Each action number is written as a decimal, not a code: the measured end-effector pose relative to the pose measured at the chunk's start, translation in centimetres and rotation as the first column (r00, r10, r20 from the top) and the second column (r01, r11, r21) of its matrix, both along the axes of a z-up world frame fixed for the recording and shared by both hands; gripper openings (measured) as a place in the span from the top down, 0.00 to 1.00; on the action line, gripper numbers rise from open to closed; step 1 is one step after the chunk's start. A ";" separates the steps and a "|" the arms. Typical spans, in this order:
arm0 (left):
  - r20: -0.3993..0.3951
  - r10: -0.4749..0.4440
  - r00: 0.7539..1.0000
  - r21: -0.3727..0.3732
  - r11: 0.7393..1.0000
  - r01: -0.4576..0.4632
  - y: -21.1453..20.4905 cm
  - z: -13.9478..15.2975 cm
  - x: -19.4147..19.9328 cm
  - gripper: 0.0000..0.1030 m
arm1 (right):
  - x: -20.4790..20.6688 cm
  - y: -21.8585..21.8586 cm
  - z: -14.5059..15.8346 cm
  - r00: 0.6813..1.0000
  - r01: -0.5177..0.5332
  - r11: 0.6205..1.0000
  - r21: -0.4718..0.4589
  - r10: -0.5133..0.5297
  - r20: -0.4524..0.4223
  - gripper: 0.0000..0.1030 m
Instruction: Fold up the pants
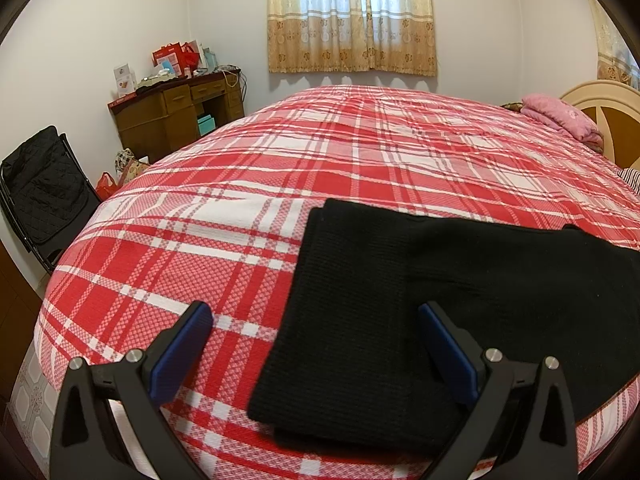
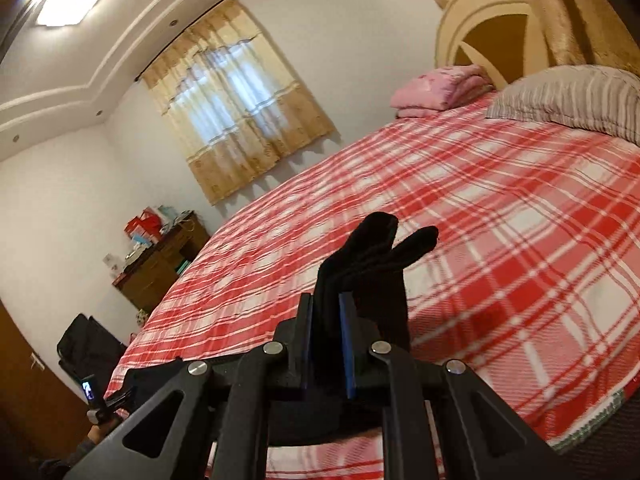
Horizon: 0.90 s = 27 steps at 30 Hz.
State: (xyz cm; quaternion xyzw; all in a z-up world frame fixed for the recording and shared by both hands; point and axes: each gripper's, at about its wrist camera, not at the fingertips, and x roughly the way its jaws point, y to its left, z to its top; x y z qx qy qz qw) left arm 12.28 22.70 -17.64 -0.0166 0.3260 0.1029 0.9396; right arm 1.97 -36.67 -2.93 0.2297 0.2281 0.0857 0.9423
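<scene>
The black pants (image 1: 400, 292) lie folded lengthwise on the red plaid bedspread (image 1: 224, 216), near the front edge. My left gripper (image 1: 316, 316) hovers open over their left hem end, with nothing between its blue pads (image 1: 180, 352). In the right wrist view my right gripper (image 2: 326, 308) is shut on a bunched end of the black pants (image 2: 372, 256). That end is lifted off the bed, and the cloth sticks up past the fingertips. This view is tilted. The left gripper (image 2: 100, 404) shows small at the lower left, held in a hand.
A folded pink blanket (image 1: 556, 116) and a striped pillow (image 2: 568, 100) lie by the cream headboard (image 2: 480, 24). A wooden desk (image 1: 180, 112) with boxes stands at the far left wall. A black folding chair (image 1: 44, 192) stands by the bed's left corner. A curtained window (image 1: 352, 16) is beyond the bed.
</scene>
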 end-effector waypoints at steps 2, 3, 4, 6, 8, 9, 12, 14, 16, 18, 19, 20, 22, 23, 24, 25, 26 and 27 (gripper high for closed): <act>0.000 0.000 1.000 0.000 1.000 0.000 0.0 0.0 0.0 0.00 | 0.2 0.9 0.5 1.000 -0.023 1.000 -0.008 0.023 0.006 0.88; 0.000 0.000 1.000 0.000 1.000 0.000 0.0 0.0 0.0 0.00 | 0.3 1.5 0.9 0.999 -0.038 0.999 -0.015 0.038 0.010 0.88; 0.000 0.000 1.000 0.000 1.000 0.000 0.0 0.0 0.0 0.00 | 0.5 2.1 1.3 0.998 -0.054 0.998 -0.021 0.054 0.014 0.88; 0.000 0.000 1.000 0.000 1.000 0.000 0.0 0.0 0.0 0.00 | 0.7 3.1 1.9 0.997 -0.080 0.997 -0.025 0.080 0.019 0.88; 0.001 0.000 1.000 0.000 1.000 0.000 0.1 0.0 0.0 0.00 | 1.0 4.3 2.5 0.994 -0.105 0.994 -0.038 0.105 0.024 0.88; 0.001 0.000 1.000 0.000 1.000 0.000 0.0 0.0 0.0 0.00 | 1.2 5.1 2.8 0.992 -0.123 0.991 -0.047 0.124 0.027 0.88; 0.001 0.000 1.000 0.000 1.000 0.000 0.0 0.0 -0.1 0.00 | 1.8 7.2 3.5 0.985 -0.167 0.984 -0.066 0.170 0.032 0.88; 0.002 -0.001 1.000 -0.001 1.000 0.001 0.1 -0.1 -0.1 0.00 | 2.4 8.4 3.7 0.980 -0.194 0.978 -0.073 0.197 0.031 0.88; 0.003 -0.001 1.000 0.000 1.000 0.001 0.1 -0.1 -0.1 0.00 | 3.1 10.1 3.8 0.972 -0.229 0.970 -0.078 0.232 0.027 0.88; 0.004 -0.001 1.000 0.000 1.000 0.001 0.1 0.0 0.0 0.00 | 3.7 11.6 3.7 0.965 -0.259 0.962 -0.085 0.262 0.021 0.88; 0.003 -0.001 1.000 0.001 1.000 0.001 0.0 0.0 -0.1 0.00 | 4.0 12.4 3.6 0.961 -0.274 0.958 -0.088 0.277 0.017 0.88; 0.003 -0.001 1.000 0.000 1.000 0.001 0.1 0.0 0.0 0.00 | 4.3 13.2 3.4 0.956 -0.289 0.953 -0.091 0.292 0.011 0.88; 0.003 -0.001 1.000 0.000 1.000 0.001 0.0 0.0 -0.1 0.00 | 5.0 15.2 2.8 0.945 -0.326 0.940 -0.098 0.327 -0.004 0.88; 0.004 -0.001 1.000 0.000 1.000 0.001 0.1 -0.1 0.0 0.00 | 5.3 15.7 2.6 0.942 -0.336 0.937 -0.099 0.337 -0.009 0.88; 0.004 -0.001 1.000 0.000 1.000 0.001 0.0 -0.1 -0.1 0.00 | 5.6 16.5 2.2 0.936 -0.352 0.931 -0.098 0.352 -0.019 0.88; 0.004 -0.001 1.000 0.000 1.000 0.001 0.0 -0.1 -0.1 0.00 | 5.9 17.3 1.8 0.930 -0.366 0.925 -0.098 0.365 -0.029 0.88; 0.004 -0.001 1.000 0.001 1.000 0.001 0.1 -0.1 -0.1 0.00 | 6.2 17.9 1.5 0.926 -0.378 0.921 -0.098 0.376 -0.039 0.88; 0.004 -0.001 1.000 0.000 1.000 0.001 0.0 -0.1 -0.2 0.00 | 6.4 18.8 0.9 0.920 -0.392 0.915 -0.099 0.388 -0.053 0.88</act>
